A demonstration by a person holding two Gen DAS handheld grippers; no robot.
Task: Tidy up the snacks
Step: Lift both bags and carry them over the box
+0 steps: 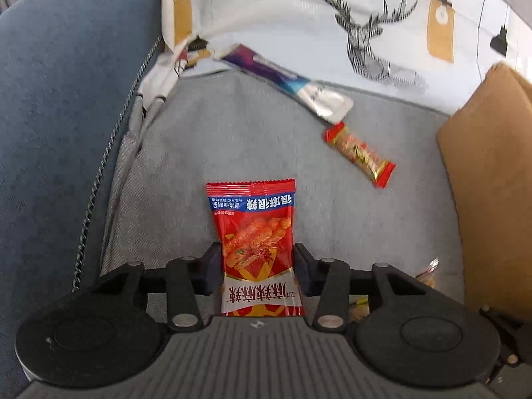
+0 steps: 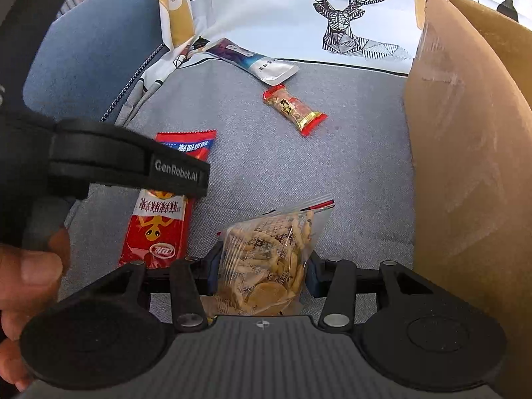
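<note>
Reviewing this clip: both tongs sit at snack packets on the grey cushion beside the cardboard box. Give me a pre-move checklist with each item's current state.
1. Red spicy-snack packet centred in the left tongs: ok.
2. Left pads pressing the packet: cannot tell.
3. Clear bag of crackers gripped by the right tongs: ok.
4. Cardboard box close on the right: ok.
5. Box opening unobstructed: cannot tell.
6. Small red bar and silver-purple pouch remain loose: not ok.

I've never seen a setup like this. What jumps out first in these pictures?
Probably the bright red spicy snack packet standing between the left gripper's fingers, and the clear bag of crackers clamped in the right gripper. Behind them, a small red-and-gold bar lies on the grey cushion, with a cardboard box at right.
</note>
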